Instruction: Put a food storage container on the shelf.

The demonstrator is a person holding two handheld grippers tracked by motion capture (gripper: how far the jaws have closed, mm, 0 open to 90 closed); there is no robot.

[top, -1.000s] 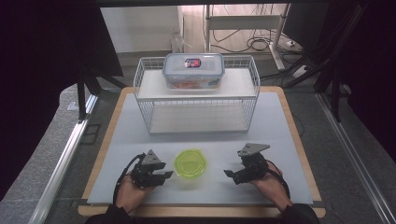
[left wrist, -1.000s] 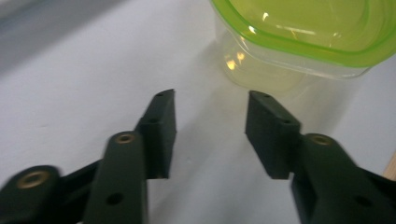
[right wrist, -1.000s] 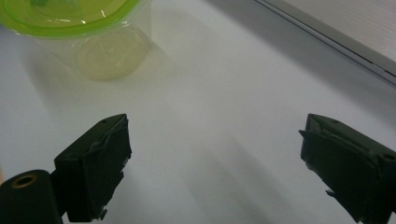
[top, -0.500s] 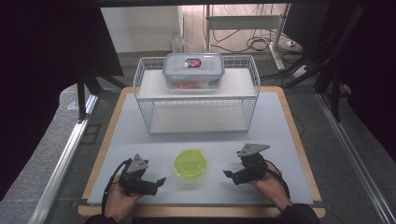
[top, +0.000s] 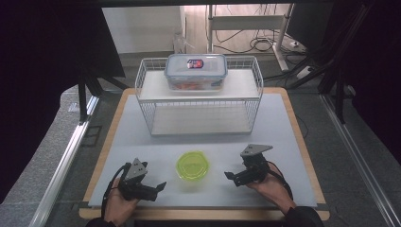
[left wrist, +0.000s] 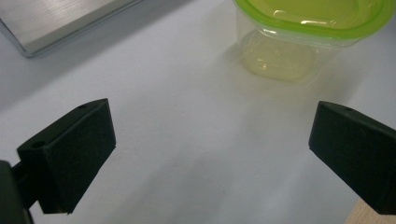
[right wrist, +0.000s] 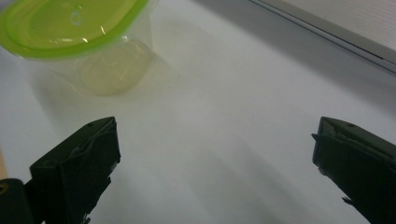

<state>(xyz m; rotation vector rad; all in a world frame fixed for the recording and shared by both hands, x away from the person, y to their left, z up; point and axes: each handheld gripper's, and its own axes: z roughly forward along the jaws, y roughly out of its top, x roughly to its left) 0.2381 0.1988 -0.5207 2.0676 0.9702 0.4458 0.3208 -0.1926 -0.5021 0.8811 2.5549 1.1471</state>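
1. Pale grey matting covers the wooden-edged table [top: 142, 137], which fills the middle of the high view, with dark floor and cables behind it at the top of the frame.
2. At the lower centre of that view stands the small clear plastic container with a lime-green lid [top: 193, 165], upright on the mat, lid on, nothing touching it.
3. Lower left, the left gripper [top: 158, 187] rests low by the table's near edge. Its jaws have just been opening and now stand as wide as they go, with bare mat between them and the container near but apart at the upper right of the left gripper view [left wrist: 308, 28].
4. Lower right, the right gripper [top: 231, 177] points toward the container, its jaws spread fully too and gripping nothing; in its own view the container [right wrist: 88, 37] sits at the upper left, clear of both pads.
5. Both tools flank the container, probably so that either can take it (which one will go, I cannot tell).
6. Upper centre, a white wire shelf rack [top: 255, 94] carries a clear rectangular lidded food box [top: 196, 72] on its upper shelf, well apart from the hands; the lower shelf looks free, a likely place for the container.
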